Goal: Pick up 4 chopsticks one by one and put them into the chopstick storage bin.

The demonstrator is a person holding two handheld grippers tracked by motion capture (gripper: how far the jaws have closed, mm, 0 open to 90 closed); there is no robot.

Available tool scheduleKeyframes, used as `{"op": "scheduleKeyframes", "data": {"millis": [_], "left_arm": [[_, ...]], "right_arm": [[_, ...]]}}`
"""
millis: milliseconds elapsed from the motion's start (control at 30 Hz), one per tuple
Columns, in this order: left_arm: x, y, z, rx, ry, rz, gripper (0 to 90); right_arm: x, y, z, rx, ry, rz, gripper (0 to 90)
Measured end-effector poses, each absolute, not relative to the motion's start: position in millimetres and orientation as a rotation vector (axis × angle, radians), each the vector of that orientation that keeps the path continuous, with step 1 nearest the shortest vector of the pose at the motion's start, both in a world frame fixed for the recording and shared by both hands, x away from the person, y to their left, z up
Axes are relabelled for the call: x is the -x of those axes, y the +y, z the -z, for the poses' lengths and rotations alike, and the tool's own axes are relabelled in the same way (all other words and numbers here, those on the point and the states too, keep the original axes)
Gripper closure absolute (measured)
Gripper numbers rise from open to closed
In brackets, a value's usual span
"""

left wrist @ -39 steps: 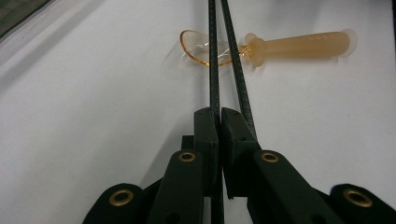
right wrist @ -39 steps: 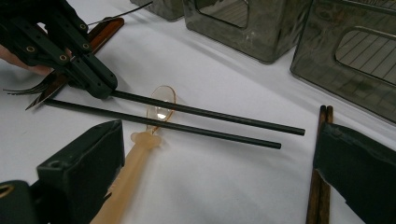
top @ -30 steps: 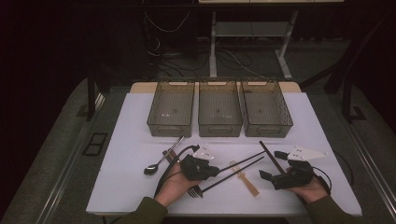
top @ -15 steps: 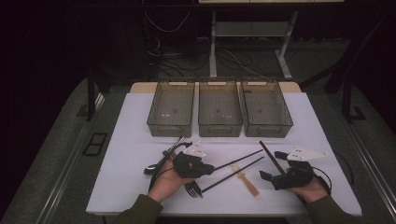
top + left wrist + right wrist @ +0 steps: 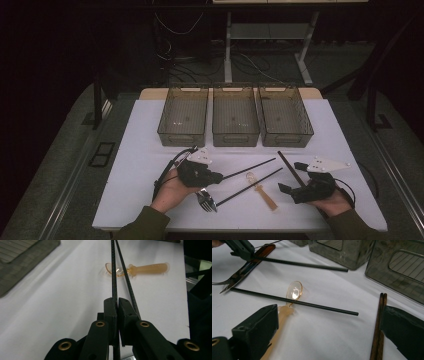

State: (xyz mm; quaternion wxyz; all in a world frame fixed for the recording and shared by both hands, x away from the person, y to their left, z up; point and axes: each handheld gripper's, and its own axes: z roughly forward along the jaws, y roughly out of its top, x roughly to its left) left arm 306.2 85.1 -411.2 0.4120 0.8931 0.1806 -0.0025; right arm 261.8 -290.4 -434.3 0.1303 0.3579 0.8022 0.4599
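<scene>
The left tool is shut tight on one black stick, which points toward 2 o'clock, up at the middle bin, while the right tool rests wide open, holding nothing, by the brown sticks.

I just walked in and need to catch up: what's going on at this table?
A person is working with a handheld gripper in each hand, with cutlery spread out in front of three bins. The left gripper is shut on one black chopstick; the second black chopstick lies across a translucent orange spoon. A fork lies on the table near the left hand. The right gripper rests open on the white table, with a brown chopstick pair between its jaws.
</scene>
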Motion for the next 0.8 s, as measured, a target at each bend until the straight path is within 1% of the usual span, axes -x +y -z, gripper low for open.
{"op": "scheduleKeyframes", "data": {"millis": [633, 800], "left_arm": [[-317.5, 113.7, 392.5, -2.167, 0.525, -0.043, 84.7], [-322.2, 122.4, 384.2, -2.132, 0.55, -0.074, 84.7]], "right_arm": [[-261.6, -291.6, 432.9, -1.042, 2.324, -1.355, 2.3], [-261.6, -291.2, 433.0, -1.036, 2.329, -1.36, 2.3]]}}
